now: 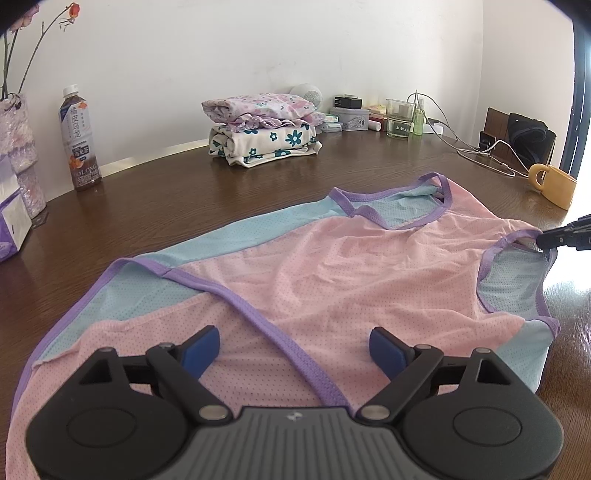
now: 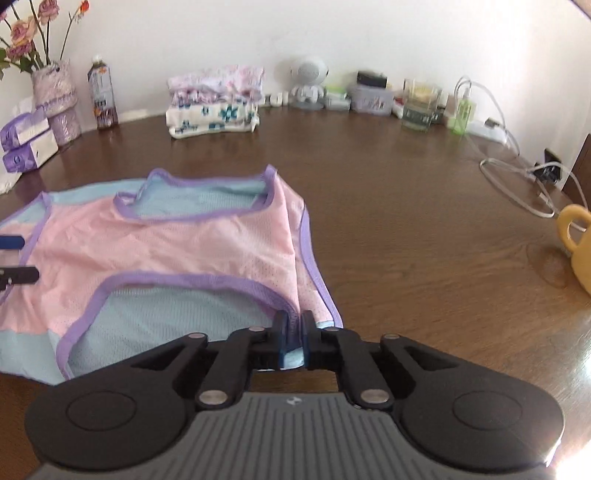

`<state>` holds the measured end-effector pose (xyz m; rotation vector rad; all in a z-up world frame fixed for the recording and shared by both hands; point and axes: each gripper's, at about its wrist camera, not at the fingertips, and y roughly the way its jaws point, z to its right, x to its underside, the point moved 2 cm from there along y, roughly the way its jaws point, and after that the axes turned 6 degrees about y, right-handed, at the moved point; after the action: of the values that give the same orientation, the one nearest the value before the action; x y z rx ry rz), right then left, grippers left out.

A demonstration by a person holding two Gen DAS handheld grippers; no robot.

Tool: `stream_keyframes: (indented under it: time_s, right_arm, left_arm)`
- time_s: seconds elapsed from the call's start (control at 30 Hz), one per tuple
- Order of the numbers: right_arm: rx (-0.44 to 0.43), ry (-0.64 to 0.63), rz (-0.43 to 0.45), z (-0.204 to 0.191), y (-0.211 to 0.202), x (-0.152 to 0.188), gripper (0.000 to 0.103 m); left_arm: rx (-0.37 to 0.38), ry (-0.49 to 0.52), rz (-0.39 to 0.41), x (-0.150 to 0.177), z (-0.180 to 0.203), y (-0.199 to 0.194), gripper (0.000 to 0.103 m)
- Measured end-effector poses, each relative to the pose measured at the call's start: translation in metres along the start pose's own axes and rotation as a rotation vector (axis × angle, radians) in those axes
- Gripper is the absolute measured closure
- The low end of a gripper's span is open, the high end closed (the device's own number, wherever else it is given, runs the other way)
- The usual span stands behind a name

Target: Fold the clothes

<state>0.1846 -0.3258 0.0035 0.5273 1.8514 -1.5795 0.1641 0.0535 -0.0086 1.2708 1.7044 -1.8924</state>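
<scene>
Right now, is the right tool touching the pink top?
Touching. The right wrist view shows the right tool shut on the purple-trimmed edge of the pink top, with fabric pinched between its blue pads.

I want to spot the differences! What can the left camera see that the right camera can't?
Only the left wrist view shows the open left claw hovering over the pink top, and the dark bag at the right.

Only the right wrist view shows the right claw shut on the top's purple edge, the rose blooms, and the whole white robot toy.

Both show the folded clothes pile, tea bottle, yellow mug and brown table.
</scene>
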Motion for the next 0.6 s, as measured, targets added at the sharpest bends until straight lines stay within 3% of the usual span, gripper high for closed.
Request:
stream_keyframes:
  time_s: [0.07, 0.17, 0.27, 0.53, 0.6]
  right_arm:
    - [-0.036, 0.036, 0.015, 0.002, -0.003, 0.000, 0.079]
    - [-0.122, 0.135, 0.069, 0.008, -0.011, -0.012, 0.068]
    - [-0.148, 0.169, 0.114, 0.005, -0.006, -0.031, 0.068]
    - [-0.045, 0.130, 0.075, -0.010, 0.073, -0.075, 0.068]
    - [-0.043, 0.129, 0.047, -0.010, 0.086, -0.078, 0.085]
  left_arm:
    - [0.000, 0.000, 0.000, 0.000, 0.000, 0.000, 0.015]
    - [0.000, 0.000, 0.000, 0.000, 0.000, 0.000, 0.014]
    - [0.000, 0.001, 0.000, 0.000, 0.000, 0.000, 0.014]
    - [0.001, 0.002, 0.000, 0.001, 0.001, -0.001, 0.013]
    - [0.002, 0.003, 0.000, 0.001, 0.001, -0.001, 0.013]
